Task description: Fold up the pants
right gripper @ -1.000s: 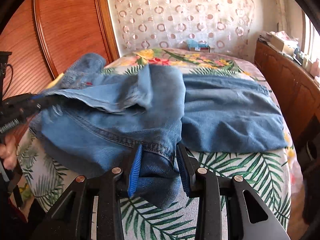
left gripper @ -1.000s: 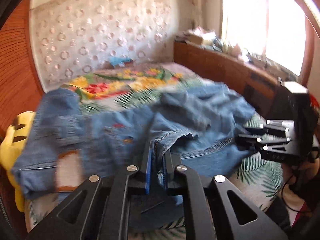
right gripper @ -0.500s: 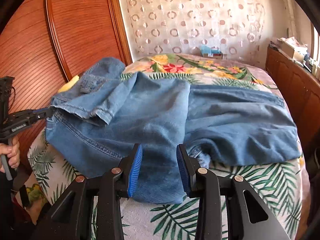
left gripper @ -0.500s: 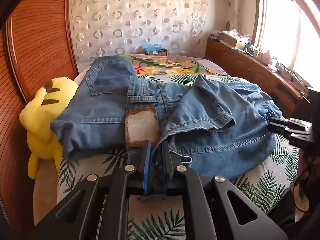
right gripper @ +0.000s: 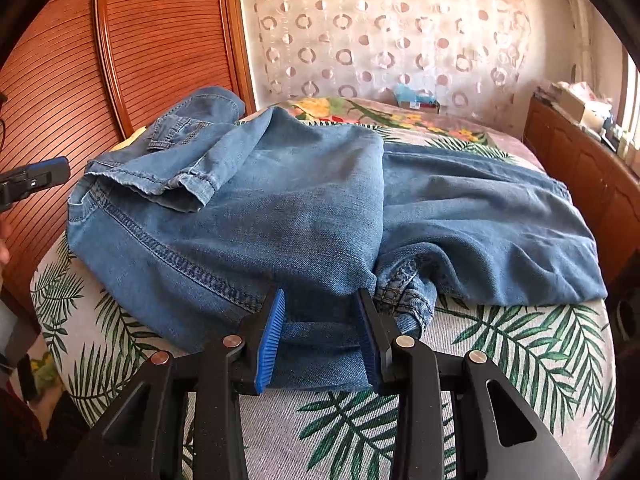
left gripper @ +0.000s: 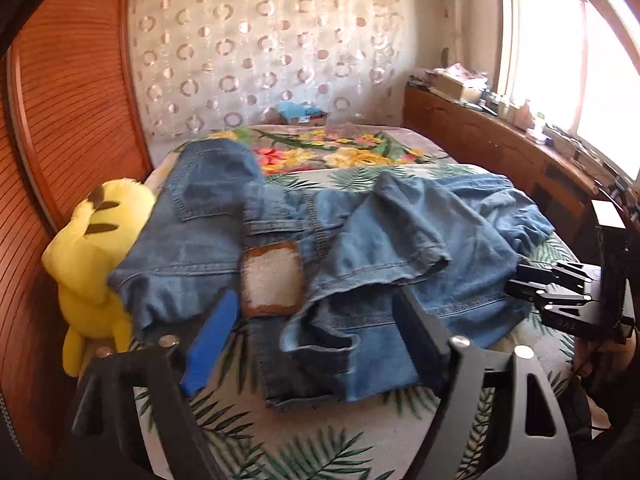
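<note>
Blue jeans (left gripper: 360,248) lie crumpled on the bed, their waistband and leather patch (left gripper: 272,280) facing my left gripper (left gripper: 316,336). That gripper's jaws are opening and stand wide. The waistband's edge lies between and below the fingers, and neither pad touches it. In the right wrist view the jeans (right gripper: 280,200) are folded over themselves. My right gripper (right gripper: 320,340) is shut on a thick fold of denim at the near edge, low on the bed. Each gripper shows in the other's view: the right gripper (left gripper: 552,292) and the left gripper (right gripper: 32,180).
The bed (right gripper: 520,360) has a palm-leaf and flower cover. A yellow plush toy (left gripper: 92,248) lies at its left edge against a ribbed wooden panel (left gripper: 72,120). A wooden cabinet (left gripper: 480,148) with clutter runs along the right side. A small box (left gripper: 304,114) sits at the far end.
The jeans came down from the air onto the bed. My left gripper let go of the waistband and its jaws spread wide. The right gripper sank with its fold still held.
</note>
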Demonstrator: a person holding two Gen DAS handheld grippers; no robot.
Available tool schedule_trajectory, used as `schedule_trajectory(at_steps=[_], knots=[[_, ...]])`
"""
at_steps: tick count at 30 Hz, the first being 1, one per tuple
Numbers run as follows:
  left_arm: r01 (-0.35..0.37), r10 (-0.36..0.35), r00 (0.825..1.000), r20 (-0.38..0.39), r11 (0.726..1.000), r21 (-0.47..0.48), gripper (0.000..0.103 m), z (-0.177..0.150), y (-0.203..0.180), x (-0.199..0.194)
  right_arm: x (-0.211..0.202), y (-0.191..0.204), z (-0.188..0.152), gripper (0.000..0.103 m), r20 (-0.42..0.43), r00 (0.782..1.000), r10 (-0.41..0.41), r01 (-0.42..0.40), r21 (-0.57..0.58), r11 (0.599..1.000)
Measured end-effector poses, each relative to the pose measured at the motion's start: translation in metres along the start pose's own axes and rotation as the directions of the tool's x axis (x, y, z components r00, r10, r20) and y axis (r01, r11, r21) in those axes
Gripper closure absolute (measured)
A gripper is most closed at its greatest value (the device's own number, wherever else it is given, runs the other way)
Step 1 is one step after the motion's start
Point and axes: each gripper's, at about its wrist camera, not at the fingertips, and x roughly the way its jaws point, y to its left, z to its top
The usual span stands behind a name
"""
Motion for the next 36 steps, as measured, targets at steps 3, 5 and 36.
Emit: schedule_trajectory(at_steps=[3,5,36], knots=[[0.017,-0.017,1.000,-0.002,0.999,0.038,0.022,0.008,-0.019,0.007,0.000,-0.006,-0.003,0.066,0.006,1.000,0.021,-0.021,0.022,1.000],[0.035,-0.034,0.999,-0.009,0.996,0.077,0.022,0.013,-0.035,0.016,0.000,-0.008,-0.006,0.066,0.009,1.000,0.027,-0.027,0.030,0.999],[-0.132,0.142,0.987,-0.075,0.984,0.123,0.093,0.080,0.009,0.091,0.000,-0.011,-0.009,0.066,0.017,0.999,0.028,-0.029,0.028,0.999]])
